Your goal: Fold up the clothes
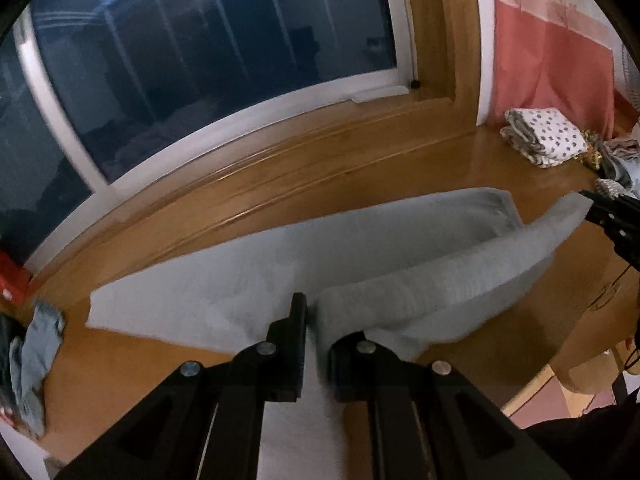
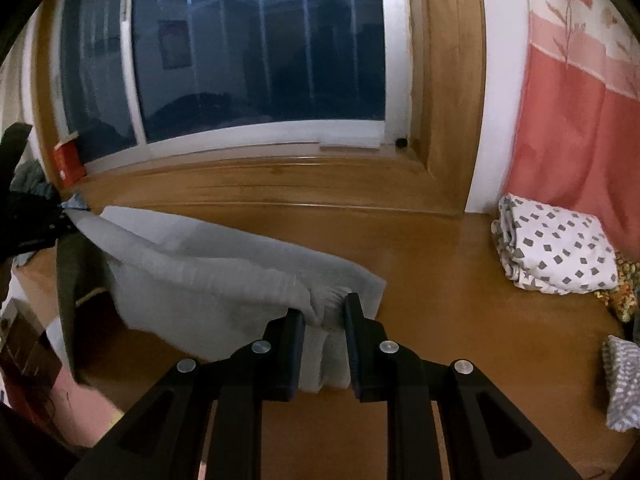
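Both grippers, left and right, have fingers clamped on the grey garment above the wooden floor. Only the left view shows its spread far end.

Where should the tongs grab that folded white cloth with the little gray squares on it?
Probably at the thick folded edge of the patterned cloth, coming in low from the open wood floor. The layers show stacked there, so one pinch could catch them all. The curtain hangs right behind it and other fabric crowds its right side.
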A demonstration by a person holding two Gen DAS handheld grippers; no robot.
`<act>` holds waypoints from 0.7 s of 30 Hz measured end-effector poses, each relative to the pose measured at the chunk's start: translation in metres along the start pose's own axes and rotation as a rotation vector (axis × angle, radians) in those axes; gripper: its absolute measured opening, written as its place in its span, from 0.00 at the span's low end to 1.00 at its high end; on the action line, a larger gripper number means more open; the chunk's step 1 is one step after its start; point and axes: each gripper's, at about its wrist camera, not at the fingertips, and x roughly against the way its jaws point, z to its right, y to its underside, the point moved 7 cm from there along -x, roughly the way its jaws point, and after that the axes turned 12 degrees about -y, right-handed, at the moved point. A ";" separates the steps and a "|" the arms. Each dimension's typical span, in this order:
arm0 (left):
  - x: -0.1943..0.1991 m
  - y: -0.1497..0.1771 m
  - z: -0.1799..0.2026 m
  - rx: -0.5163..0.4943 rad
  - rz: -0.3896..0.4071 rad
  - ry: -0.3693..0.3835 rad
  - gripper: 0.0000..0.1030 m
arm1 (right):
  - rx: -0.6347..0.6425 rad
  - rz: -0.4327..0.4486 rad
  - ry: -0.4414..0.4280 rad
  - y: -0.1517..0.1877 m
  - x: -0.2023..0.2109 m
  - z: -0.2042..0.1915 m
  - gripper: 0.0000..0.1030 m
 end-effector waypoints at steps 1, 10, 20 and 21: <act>-0.011 -0.009 0.001 -0.014 -0.010 0.001 0.07 | -0.007 -0.008 0.004 -0.003 -0.007 0.005 0.19; -0.135 -0.048 0.021 -0.039 -0.168 0.059 0.07 | -0.098 -0.156 0.063 -0.011 -0.085 0.054 0.19; -0.217 -0.045 0.042 -0.008 -0.279 0.115 0.26 | -0.295 -0.225 0.138 -0.001 -0.101 0.091 0.35; -0.218 -0.045 0.041 -0.012 -0.277 0.111 0.27 | -0.273 -0.219 0.167 -0.003 -0.093 0.089 0.35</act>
